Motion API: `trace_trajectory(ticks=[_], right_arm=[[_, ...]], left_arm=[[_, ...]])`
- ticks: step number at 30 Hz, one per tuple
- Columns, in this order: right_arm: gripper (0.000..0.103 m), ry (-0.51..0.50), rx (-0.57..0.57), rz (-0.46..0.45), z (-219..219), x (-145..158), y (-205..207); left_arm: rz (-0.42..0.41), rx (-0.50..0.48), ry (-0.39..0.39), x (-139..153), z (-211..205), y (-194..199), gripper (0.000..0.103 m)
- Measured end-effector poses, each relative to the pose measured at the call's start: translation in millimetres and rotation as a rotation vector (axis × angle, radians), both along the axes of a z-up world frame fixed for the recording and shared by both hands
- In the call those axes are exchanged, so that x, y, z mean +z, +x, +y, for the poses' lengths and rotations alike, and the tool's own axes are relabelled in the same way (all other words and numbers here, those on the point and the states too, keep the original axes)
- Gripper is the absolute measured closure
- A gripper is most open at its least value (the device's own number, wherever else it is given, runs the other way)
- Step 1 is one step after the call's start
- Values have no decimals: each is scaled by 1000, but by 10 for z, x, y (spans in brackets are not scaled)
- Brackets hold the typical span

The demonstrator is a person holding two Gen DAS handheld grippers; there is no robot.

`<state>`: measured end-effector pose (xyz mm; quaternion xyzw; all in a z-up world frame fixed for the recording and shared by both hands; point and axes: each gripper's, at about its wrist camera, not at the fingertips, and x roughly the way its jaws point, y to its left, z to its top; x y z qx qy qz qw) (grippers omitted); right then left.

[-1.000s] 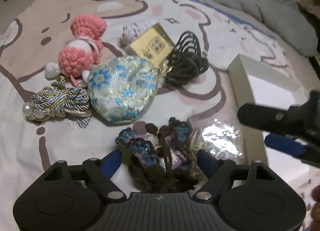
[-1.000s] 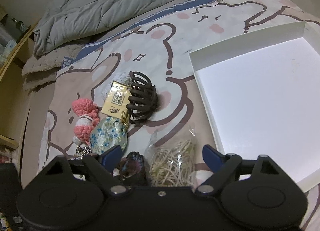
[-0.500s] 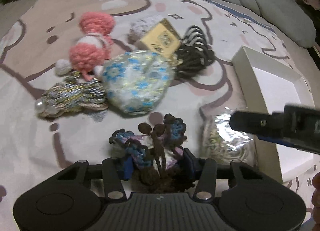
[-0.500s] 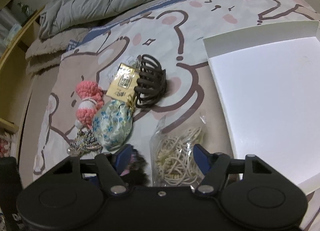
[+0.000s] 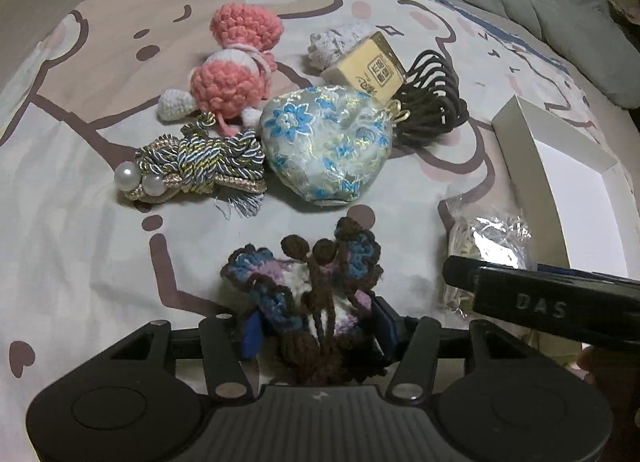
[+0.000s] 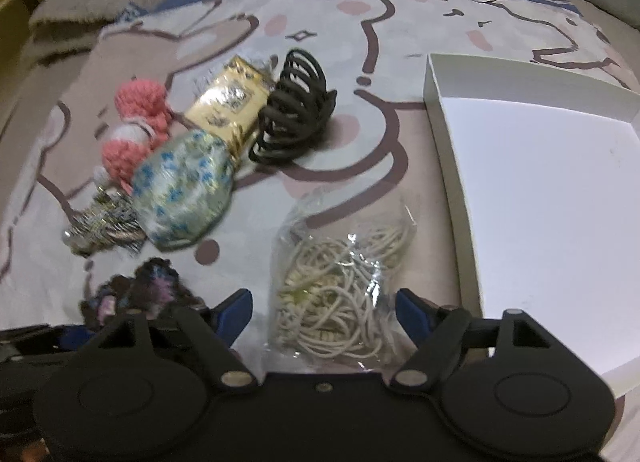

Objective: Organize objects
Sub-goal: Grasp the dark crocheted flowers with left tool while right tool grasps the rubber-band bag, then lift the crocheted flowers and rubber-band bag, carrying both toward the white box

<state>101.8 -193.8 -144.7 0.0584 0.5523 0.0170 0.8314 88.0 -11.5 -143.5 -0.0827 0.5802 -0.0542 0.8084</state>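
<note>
Lying on the bed sheet (image 5: 80, 222), a crocheted piece (image 5: 308, 290) of brown, blue, lilac and white yarn is pinched between the left gripper (image 5: 316, 332) fingers, whose jaws have just been opening slightly. A clear bag of cream elastic bands (image 6: 340, 294) is straddled by the right gripper (image 6: 324, 310), its fingers spread and just opening, beside the white box (image 6: 440, 122).

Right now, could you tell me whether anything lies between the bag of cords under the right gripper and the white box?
Nothing visible does. The bag of cords lies right beside the white box, with only bare bedsheet between them.
</note>
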Motion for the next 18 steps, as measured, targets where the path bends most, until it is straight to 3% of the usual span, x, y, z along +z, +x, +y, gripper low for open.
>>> trace_trajectory(ticks=[4, 10, 18], right_arm=[[33, -11, 19, 19, -6, -74, 9], [46, 1, 70, -10, -16, 5, 29], [47, 34, 89, -144, -110, 351, -27]], left_arm=[[40, -18, -16, -43, -18, 0, 48], [9, -19, -35, 45, -2, 29, 55], [-110, -7, -48, 383, -28, 3, 55]])
